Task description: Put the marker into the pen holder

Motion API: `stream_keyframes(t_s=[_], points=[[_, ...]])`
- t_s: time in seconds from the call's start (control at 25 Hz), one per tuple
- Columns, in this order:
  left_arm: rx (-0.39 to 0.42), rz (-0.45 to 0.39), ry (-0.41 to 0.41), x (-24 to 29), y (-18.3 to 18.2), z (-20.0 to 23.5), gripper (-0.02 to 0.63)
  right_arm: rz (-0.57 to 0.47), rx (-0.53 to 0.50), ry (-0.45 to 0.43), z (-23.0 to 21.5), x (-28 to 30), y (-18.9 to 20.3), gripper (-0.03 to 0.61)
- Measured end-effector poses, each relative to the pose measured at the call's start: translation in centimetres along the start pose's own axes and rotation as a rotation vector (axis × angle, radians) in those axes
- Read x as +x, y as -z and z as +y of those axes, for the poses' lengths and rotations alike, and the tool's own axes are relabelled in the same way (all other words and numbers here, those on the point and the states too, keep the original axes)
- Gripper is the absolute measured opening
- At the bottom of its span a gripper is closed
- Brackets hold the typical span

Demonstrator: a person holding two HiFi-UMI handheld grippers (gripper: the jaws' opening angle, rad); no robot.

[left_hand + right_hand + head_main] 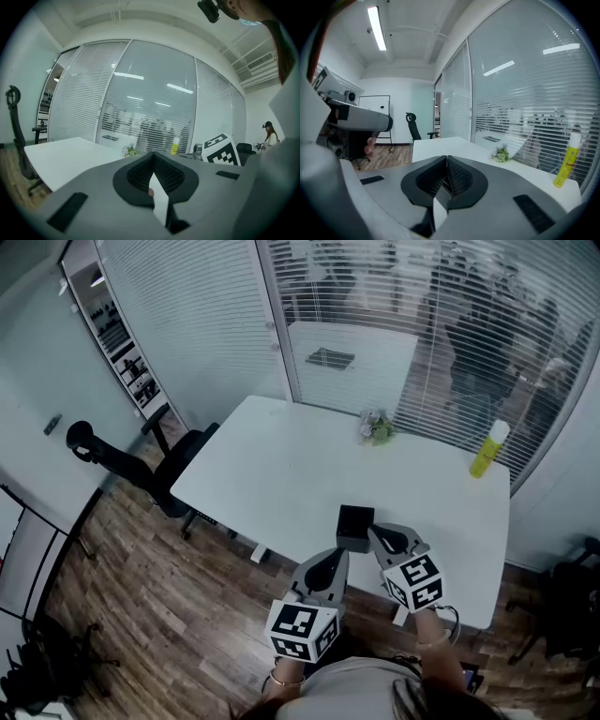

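Filling most of the head view, the white desk (281,474) stands against a glass wall (187,315) hung with slatted blinds, with wood floor (141,596) on its near and left sides. At the desk's left corner sits a black office chair (173,470), pushed partly under the edge. Both sets of tongs reach in from the near edge: the left tongs (341,553) and the right tongs (374,530) angle toward each other, tips close on either side of 1 corner of the pen holder (355,527). Each gripper view shows its own tongs clenched tip to tip with nothing pinched between them, left (152,153) and right (446,157) alike. The pen holder is a black square box standing upright near the desk's near edge, its long axis vertical and its mouth facing up; whether either tip touches it cannot be told. The marker cannot be made out in any view. Far across the desk, well apart from the holder, stand an upright yellow bottle (488,450) at the right corner and a small bunch of flowers (377,427) by the glass.
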State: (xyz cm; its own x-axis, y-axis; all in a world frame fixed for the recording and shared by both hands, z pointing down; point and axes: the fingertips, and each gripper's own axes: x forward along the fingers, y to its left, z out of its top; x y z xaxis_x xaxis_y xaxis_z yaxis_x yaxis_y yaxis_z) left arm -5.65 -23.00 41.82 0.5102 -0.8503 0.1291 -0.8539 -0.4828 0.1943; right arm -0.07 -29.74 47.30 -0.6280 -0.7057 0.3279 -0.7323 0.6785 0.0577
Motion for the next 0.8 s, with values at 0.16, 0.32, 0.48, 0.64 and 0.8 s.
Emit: stream_keyframes(t_s=[0.16, 0.32, 0.48, 0.64, 0.8], points=[[0.005, -0.008, -0.01, -0.8, -0.2, -1.1, 0.018, -0.012, 0.002, -0.011, 0.4, -1.5, 0.0, 0.028], [0.004, -0.013, -0.023, -1.4, 0.0, -1.9, 0.018, -0.028, 0.003, -0.026, 0.8, -2.9, -0.1, 0.028], [0.01, -0.011, -0.025, -1.8, 0.4, -3.1, 0.018, -0.077, 0.053, -0.067, 1.3, -4.7, -0.6, 0.028], [0.019, -0.017, -0.026, -2.3, 0.3, -4.4, 0.018, -0.104, 0.047, -0.06, 1.1, -6.6, -1.1, 0.028], [0.034, -0.018, -0.033, -2.9, 0.3, -5.2, 0.018, -0.14, 0.045, -0.06, 1.3, -8.3, -1.8, 0.028]])
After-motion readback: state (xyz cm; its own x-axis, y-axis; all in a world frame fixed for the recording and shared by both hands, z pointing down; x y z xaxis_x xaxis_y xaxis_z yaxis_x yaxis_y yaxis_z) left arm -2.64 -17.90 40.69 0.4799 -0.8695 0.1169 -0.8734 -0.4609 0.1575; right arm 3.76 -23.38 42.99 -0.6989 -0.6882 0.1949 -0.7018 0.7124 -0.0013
